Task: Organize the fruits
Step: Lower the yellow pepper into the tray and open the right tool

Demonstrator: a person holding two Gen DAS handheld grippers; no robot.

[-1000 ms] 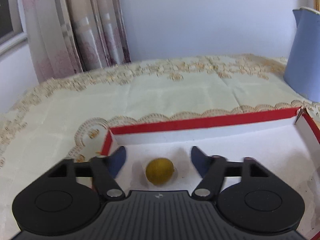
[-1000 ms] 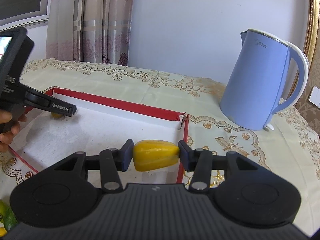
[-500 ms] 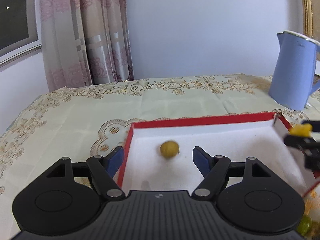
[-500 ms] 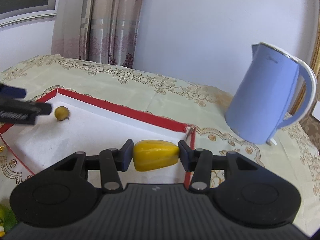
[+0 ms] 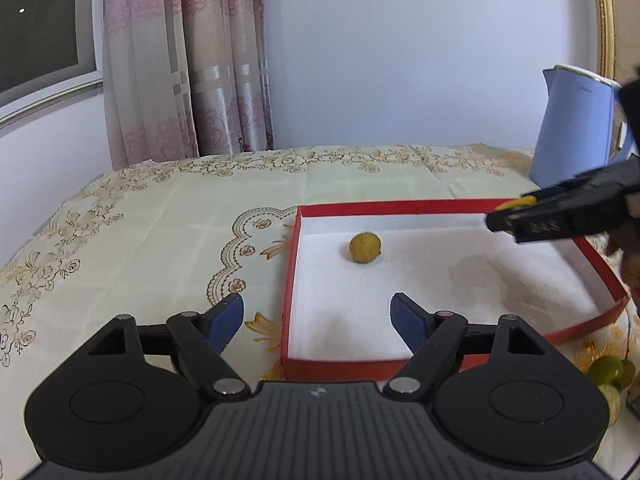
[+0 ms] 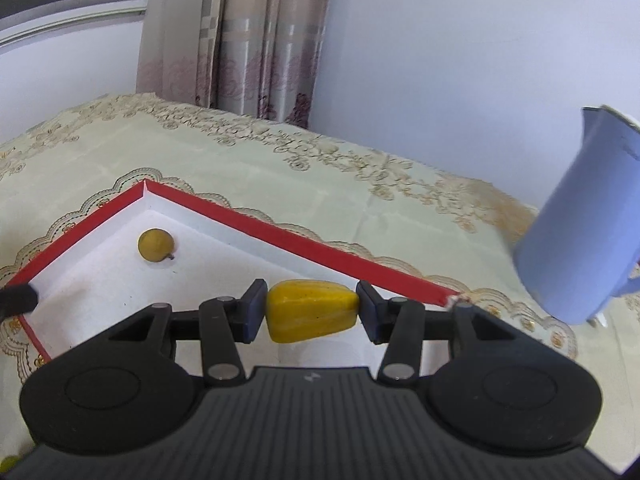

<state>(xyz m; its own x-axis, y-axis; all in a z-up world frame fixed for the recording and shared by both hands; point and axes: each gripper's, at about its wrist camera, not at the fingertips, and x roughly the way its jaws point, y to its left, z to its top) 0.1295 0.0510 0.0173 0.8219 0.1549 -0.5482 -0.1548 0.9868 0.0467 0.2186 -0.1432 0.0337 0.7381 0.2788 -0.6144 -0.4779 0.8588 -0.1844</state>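
A shallow red box (image 5: 294,264) with a white inside lies on the tablecloth; it also shows in the right wrist view (image 6: 312,250). A small round yellow-brown fruit (image 5: 365,248) sits near its far left corner, also seen in the right wrist view (image 6: 156,245). My left gripper (image 5: 318,322) is open and empty, held back over the box's near left corner. My right gripper (image 6: 312,312) is shut on a yellow oblong fruit (image 6: 312,316) above the box's right part. It shows in the left wrist view (image 5: 560,216) at the right.
A blue kettle (image 6: 584,232) stands on the table right of the box, also in the left wrist view (image 5: 576,128). Several green fruits (image 5: 608,372) lie on the cloth near the box's front right corner. Curtains and a wall stand behind the table.
My left gripper has drawn back and up from the round fruit, which stays in the box. My right gripper has moved left over the box with the yellow fruit.
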